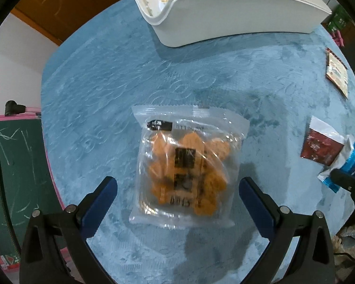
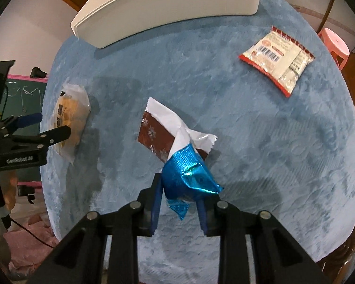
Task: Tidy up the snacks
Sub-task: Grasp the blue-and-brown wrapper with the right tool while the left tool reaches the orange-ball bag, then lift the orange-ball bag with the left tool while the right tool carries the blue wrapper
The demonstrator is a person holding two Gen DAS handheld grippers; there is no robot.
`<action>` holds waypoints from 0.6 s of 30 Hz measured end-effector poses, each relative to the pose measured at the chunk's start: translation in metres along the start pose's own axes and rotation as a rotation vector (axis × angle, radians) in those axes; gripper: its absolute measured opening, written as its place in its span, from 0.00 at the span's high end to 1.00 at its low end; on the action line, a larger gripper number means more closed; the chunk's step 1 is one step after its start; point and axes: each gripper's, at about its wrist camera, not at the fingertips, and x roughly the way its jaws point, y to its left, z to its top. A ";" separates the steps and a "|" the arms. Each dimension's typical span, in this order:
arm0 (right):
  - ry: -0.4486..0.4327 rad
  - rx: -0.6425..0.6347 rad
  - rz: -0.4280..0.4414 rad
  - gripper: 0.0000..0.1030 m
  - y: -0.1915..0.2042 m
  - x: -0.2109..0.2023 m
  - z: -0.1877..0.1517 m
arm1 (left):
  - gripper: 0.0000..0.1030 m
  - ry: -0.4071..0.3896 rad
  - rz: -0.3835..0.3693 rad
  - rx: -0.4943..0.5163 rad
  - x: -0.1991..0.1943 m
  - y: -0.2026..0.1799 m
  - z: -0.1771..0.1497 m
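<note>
Nearest the lens, low in the left wrist view: left gripper (image 1: pixel 177 189), jaws spread wide, blue pads either side of a clear cookie packet (image 1: pixel 187 168) but not touching it. Packet flat on the blue cloth (image 1: pixel 94 82), centre of frame, long axis running up the picture away from the gripper, sealed end farthest off. Straddled already, so a judgement: only a short descent and a squeeze across the narrow width needed.

Low centre of the right wrist view: right gripper (image 2: pixel 177 189), clamped on a blue foil snack (image 2: pixel 189 177), crumpled and lifted off the cloth. Just beyond it, mid-frame, a brown-and-white wrapper (image 2: pixel 158 132) lying on the cloth, slanting from upper left to lower right; whether it touches the foil, impossible to tell. Upper right, well apart, a red-edged sachet (image 2: pixel 278 59) flat on the cloth.

Top of both views: white bin (image 1: pixel 236 16), curved wall toward the cameras, packets already inside. Straight ahead of each gripper, past open cloth; probably the destination for both snacks. Left gripper clearly the nearer one to the cookie packet; right one occupied.

Surface: soft, plush, patterned blue cover on a rounded table, likely to give under a pressing fingertip. Room: wooden cabinet in the upper left, green chalkboard with pink frame (image 1: pixel 14 165) at left, pink stool (image 2: pixel 335 45) at upper right.
</note>
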 end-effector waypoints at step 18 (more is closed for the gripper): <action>-0.036 -0.044 0.044 0.75 -0.005 -0.016 0.010 | 0.23 0.078 0.045 -0.067 0.032 -0.023 0.019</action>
